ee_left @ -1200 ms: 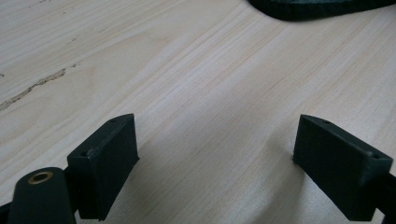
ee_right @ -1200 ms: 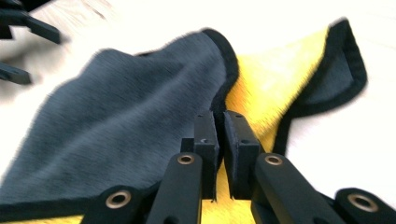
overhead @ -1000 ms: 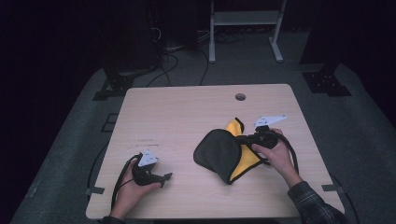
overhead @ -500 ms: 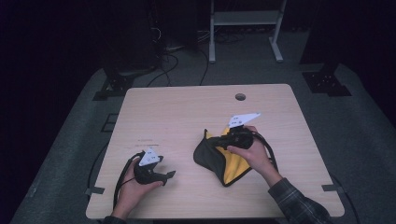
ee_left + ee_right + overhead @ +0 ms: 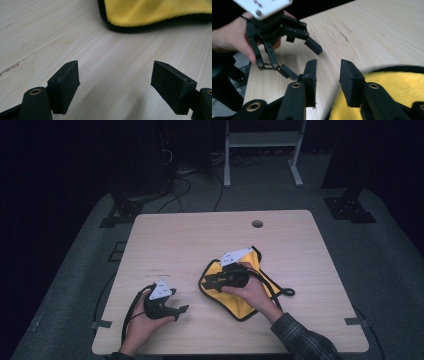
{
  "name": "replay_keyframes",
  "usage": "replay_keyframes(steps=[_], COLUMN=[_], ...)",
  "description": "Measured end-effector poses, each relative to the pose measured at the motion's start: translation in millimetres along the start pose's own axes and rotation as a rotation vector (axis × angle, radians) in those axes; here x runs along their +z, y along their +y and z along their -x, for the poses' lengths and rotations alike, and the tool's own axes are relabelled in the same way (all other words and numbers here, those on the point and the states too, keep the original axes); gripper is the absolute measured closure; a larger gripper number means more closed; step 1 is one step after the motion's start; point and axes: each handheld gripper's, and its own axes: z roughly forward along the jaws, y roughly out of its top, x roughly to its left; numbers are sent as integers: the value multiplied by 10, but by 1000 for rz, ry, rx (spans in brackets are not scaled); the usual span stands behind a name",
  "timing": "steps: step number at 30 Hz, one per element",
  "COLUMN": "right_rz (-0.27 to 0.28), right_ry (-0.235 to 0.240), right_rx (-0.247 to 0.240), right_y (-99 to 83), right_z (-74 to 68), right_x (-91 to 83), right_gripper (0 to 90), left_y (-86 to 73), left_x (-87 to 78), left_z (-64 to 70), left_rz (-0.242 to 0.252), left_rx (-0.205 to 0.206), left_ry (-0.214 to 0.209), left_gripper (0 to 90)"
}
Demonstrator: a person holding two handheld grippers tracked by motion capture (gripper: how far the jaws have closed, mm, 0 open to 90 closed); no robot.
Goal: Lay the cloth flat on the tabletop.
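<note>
A yellow cloth with a black border lies spread on the wooden table, right of centre. My right gripper rests over the cloth's left edge and points left. In the right gripper view its jaws stand apart with nothing between them, and the yellow cloth lies just below and to their right. My left gripper sits near the front edge, left of the cloth. Its jaws are wide open over bare wood, with the cloth's edge a short way ahead. The left gripper also faces the right one.
A small round hole marks the table's far side. The right gripper's cable loops across the cloth's right side. A white metal frame and dark stands are on the floor behind the table.
My right gripper has moved left across the cloth. The black flap that covered the cloth's left part is gone and the yellow side now shows. The left gripper has stayed put.
</note>
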Motion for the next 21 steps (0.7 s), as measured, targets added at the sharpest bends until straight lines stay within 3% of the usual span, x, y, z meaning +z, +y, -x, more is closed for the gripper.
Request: replay_keyframes(steps=[3, 7, 12, 21], right_rz=[14, 10, 15, -13], right_ry=[-21, -76, -154, -302], right_rx=[-7, -10, 12, 62], right_y=[-4, -92, -270, -701], right_z=[-6, 35, 133, 278], right_x=[-99, -291, -605, -1161], right_gripper=[630, 599, 580, 552], left_y=[32, 110, 233, 497], left_x=[8, 62, 176, 461], left_z=[24, 64, 62, 35], left_rz=[14, 11, 27, 21], left_rx=[5, 43, 40, 77], left_ry=[-1, -6, -14, -24], left_gripper=[219, 235, 266, 343])
